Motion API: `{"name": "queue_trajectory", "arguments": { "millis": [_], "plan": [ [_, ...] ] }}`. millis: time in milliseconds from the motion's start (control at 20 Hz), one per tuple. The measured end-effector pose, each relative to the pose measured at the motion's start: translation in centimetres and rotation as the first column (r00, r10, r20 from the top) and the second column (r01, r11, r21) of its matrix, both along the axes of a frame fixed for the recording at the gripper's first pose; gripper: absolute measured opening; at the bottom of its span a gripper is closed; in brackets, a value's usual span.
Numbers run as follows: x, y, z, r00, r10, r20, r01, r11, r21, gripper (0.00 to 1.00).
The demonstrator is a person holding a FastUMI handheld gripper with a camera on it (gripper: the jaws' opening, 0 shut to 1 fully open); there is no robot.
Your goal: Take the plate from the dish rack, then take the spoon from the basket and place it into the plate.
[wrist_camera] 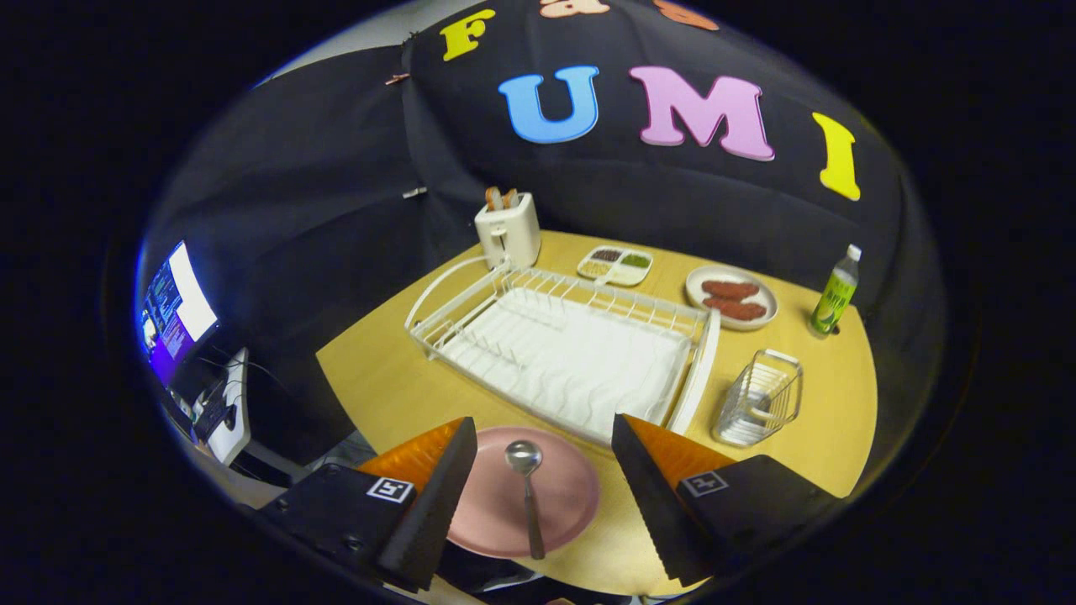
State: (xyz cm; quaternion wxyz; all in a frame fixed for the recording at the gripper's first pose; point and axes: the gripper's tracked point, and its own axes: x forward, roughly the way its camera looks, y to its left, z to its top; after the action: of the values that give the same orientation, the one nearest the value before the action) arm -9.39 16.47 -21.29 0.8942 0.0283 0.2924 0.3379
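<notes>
Lying in the plate (551, 491) near the table's (387, 386) edge, the spoon (528, 496) sits between the gripper's (538, 496) spread fingers.

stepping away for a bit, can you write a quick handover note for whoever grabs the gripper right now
Gripper: fingers open and apart, holding nothing, above the near end of the table.
Plate: pink, flat on the table between the fingers, just in front of the dish rack.
Spoon: lying in the plate, bowl toward the rack, handle toward the gripper.
Basket: wire, beside the rack; looks empty, as does the rack.
Done: plate out of the rack, spoon out of the basket and into the plate.
Left: apparently nothing except drawing the gripper away.
</notes>
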Motion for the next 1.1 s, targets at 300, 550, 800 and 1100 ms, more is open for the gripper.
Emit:
{"name": "queue_trajectory", "arguments": {
  "millis": [300, 550, 800, 1100],
  "plan": [
    [6.0, -5.8, 9.7, 0.958, -0.166, 0.234, 0.163, 0.986, 0.032, 0.99],
    [7.6, -12.1, 14.7, 0.9, -0.303, 0.315, 0.286, 0.953, 0.101, 0.98],
    [7.3, -17.1, 16.4, 0.851, -0.387, 0.355, 0.363, 0.922, 0.134, 0.98],
    [6.6, -19.3, 15.6, 0.852, -0.365, 0.374, 0.35, 0.93, 0.111, 0.98]
  ]
}}
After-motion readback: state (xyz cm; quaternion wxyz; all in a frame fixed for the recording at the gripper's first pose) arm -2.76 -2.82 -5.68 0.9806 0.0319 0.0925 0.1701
